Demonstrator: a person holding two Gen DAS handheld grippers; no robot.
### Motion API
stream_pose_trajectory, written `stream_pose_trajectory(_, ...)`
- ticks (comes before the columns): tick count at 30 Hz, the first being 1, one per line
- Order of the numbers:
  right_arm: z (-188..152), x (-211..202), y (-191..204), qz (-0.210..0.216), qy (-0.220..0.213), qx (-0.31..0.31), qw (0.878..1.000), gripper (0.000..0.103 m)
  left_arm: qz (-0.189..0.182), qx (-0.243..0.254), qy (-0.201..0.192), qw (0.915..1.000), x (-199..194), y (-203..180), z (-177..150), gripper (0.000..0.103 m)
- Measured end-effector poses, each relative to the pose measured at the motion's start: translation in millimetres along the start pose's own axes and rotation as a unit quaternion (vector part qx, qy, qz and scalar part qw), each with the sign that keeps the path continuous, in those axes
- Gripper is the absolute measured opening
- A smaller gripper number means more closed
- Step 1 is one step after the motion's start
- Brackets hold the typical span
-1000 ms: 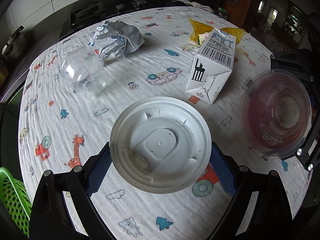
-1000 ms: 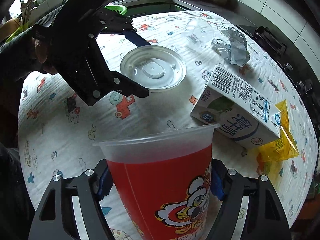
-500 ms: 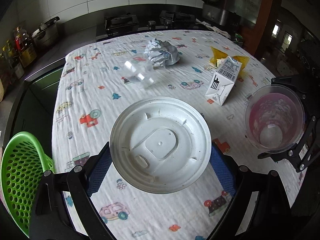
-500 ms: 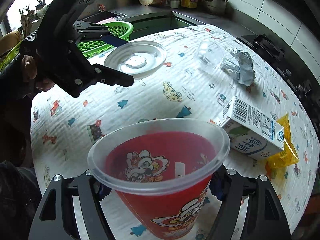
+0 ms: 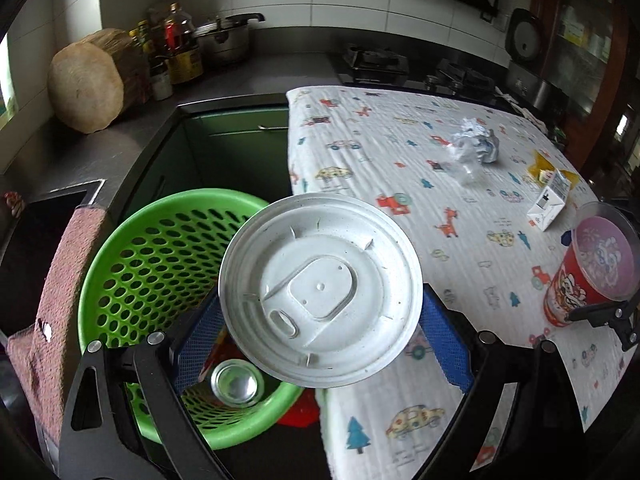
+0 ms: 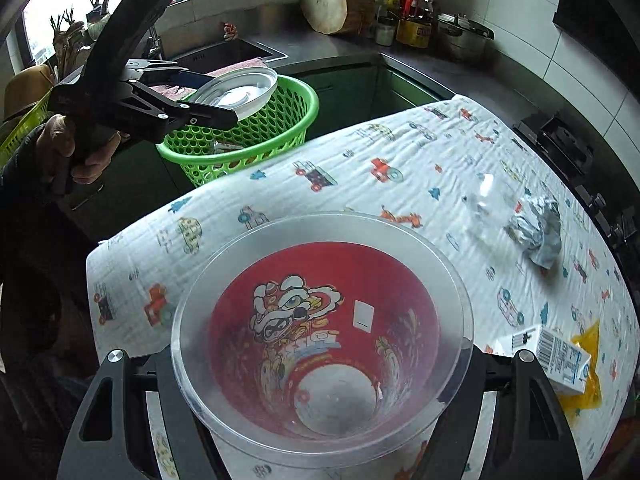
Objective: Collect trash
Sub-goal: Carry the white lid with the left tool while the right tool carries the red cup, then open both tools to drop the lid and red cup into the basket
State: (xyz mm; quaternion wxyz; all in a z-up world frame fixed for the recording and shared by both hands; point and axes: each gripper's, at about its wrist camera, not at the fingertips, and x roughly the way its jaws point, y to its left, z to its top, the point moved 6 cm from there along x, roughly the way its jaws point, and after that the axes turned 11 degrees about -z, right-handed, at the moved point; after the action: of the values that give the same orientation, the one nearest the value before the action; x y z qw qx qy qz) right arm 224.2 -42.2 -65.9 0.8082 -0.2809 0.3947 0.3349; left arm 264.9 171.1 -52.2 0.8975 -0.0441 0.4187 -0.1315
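Lid first: the left claw [image 5: 320, 320] is clamping a round white plastic cup lid [image 5: 320, 290] by its edges between the blue pads [image 5: 442, 344], and it's hovering partly over the green perforated plastic basket [image 5: 120, 264] sitting just beside the counter's edge. In the right wrist view that same lid [image 6: 238, 94] is tilting right above the basket's [image 6: 280, 128] rim, with a person's hand [image 6: 80, 152] gripping the claw's handle. A shiny metal can [image 5: 236, 384] is lying at the bottom of the basket.

The right claw [image 6: 320, 360] is squeezing a clear plastic cup with a red cartoon-lion wrap [image 6: 320, 340], held upright and empty, just above the counter [image 6: 360, 184] with its white vehicle-print cloth.

Other trash is sitting on the cloth: a crumpled silver foil ball [image 6: 536, 232], a crushed clear plastic bottle [image 6: 486, 200] just beside it, a white milk carton with a barcode [image 6: 560, 360] and a yellow plastic wrapper [image 6: 580, 396] tucked under that carton.
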Motion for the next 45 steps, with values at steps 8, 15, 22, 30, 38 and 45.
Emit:
stream_pose_trajectory(8, 62, 20, 29, 0.015, -0.011, 0.012, 1.000, 0.072, 0.038, -0.072, 0.021, 0.9965, 5, 88, -22, 0.091)
stream_pose_trajectory(15, 111, 39, 42, 0.022, -0.017, 0.031, 0.999, 0.072, 0.016, -0.096, 0.047, 0.9941, 28, 110, -42, 0.093)
stream_pose_trajectory(22, 150, 55, 56, 0.026, -0.023, 0.027, 0.999, 0.072, -0.008, -0.117, 0.047, 0.9920, 30, 122, -56, 0.094)
stream_pose_trajectory(30, 190, 81, 82, 0.035, -0.028, 0.018, 0.999, 0.072, -0.002, -0.111, 0.027, 0.9934, 4, 131, -67, 0.096)
stream_pose_trajectory(38, 220, 114, 100, 0.033, -0.014, 0.025, 0.999, 0.072, -0.006, -0.120, 0.010, 0.9927, -17, 138, -79, 0.096)
stream_pose_trajectory(45, 226, 154, 118, 0.039, 0.036, 0.035, 0.998, 0.076, -0.010, -0.122, 0.004, 0.9925, -25, 137, -85, 0.097)
